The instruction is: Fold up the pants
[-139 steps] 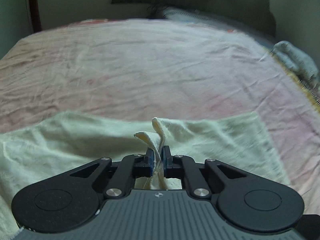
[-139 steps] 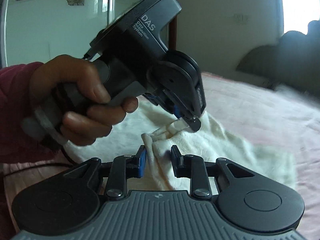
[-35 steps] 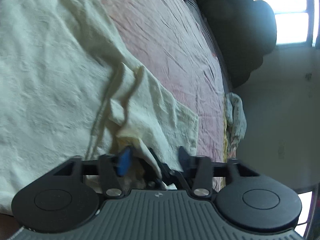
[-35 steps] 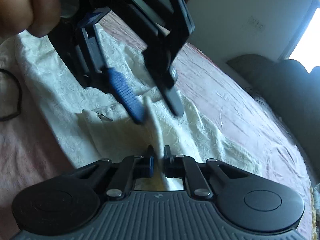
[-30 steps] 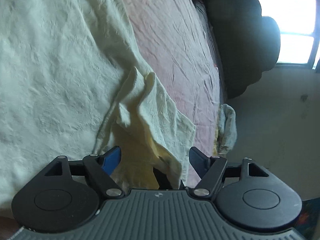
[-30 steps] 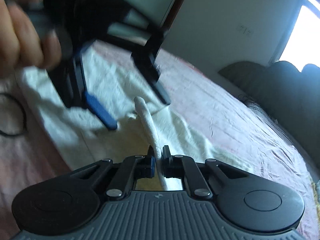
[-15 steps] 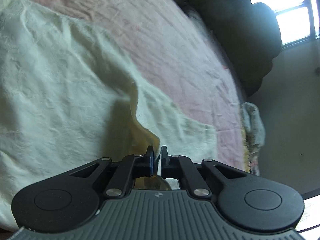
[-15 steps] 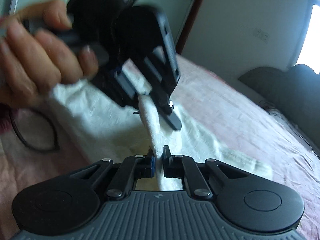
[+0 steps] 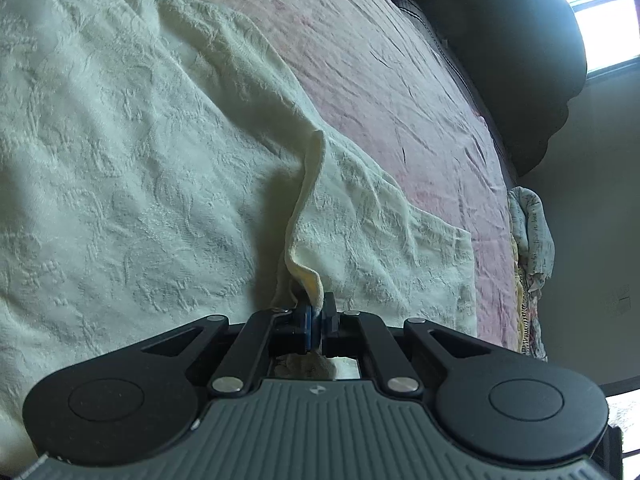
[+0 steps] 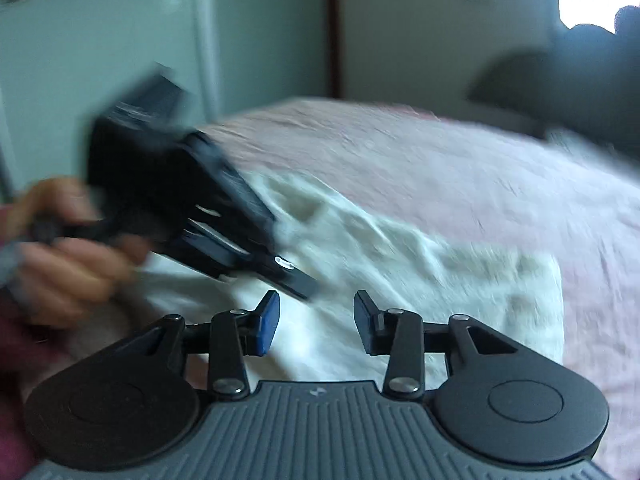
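Observation:
Cream textured pants (image 9: 120, 152) lie spread on the pink bed sheet (image 9: 380, 60). My left gripper (image 9: 316, 320) is shut on a raised edge of the pants, a narrow ridge of cloth running up from its jaws. In the right wrist view the pants (image 10: 440, 280) lie ahead, blurred. My right gripper (image 10: 316, 320) is open and empty just above the cloth. The left gripper, held by a hand (image 10: 60, 256), also shows in the right wrist view (image 10: 304, 284), blurred, at the left, its tip on the pants.
A dark headboard (image 9: 520, 60) and a bright window lie beyond the bed. A crumpled patterned cloth (image 9: 532, 232) hangs at the bed's far edge. A wall and a glass door panel (image 10: 120, 40) stand behind the bed in the right wrist view.
My right gripper has let go of the pants edge and opened. My left gripper, open a second ago, has shut on the raised edge and still holds it.

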